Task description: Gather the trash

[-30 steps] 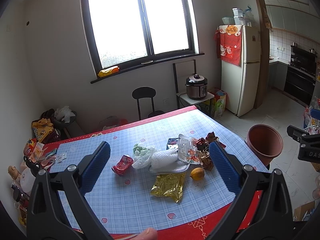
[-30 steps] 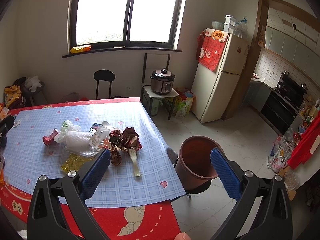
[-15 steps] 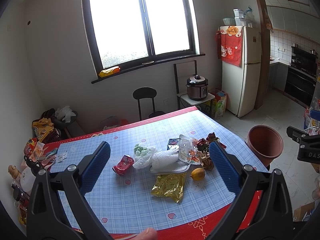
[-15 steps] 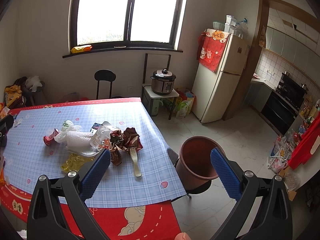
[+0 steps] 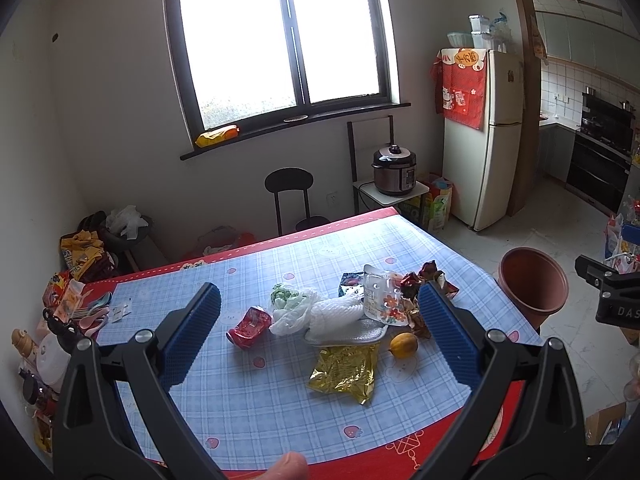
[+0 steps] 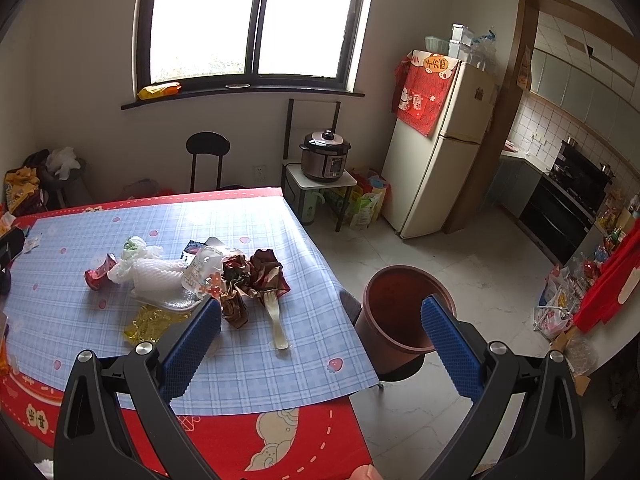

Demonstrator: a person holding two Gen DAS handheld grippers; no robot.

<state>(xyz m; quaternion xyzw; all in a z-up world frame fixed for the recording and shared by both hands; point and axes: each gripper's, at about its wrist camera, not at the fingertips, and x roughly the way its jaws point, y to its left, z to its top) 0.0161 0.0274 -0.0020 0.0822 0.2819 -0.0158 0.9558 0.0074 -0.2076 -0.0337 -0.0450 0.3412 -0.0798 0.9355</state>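
A pile of trash lies mid-table on the blue checked cloth (image 5: 256,392): a crushed red can (image 5: 250,322), a white plastic bag (image 5: 294,310), white foam netting (image 5: 338,314), a gold foil wrapper (image 5: 346,368), a small orange fruit (image 5: 403,345), a clear printed pouch (image 5: 380,300) and brown wrappers (image 6: 256,276). A white plastic spoon (image 6: 276,322) lies near them. A brown bin (image 6: 404,308) stands at the table's right edge. My left gripper (image 5: 320,336) is open, above the table's near side. My right gripper (image 6: 320,340) is open and empty, near the table's right corner.
A black chair (image 5: 290,196) stands behind the table. A rice cooker (image 5: 394,170) sits on a small stand beside a fridge (image 5: 484,136). Clutter (image 5: 64,312) crowds the table's left end. The kitchen opens at the right.
Both views have shifted only slightly; nothing on the table has moved and both grippers stay open.
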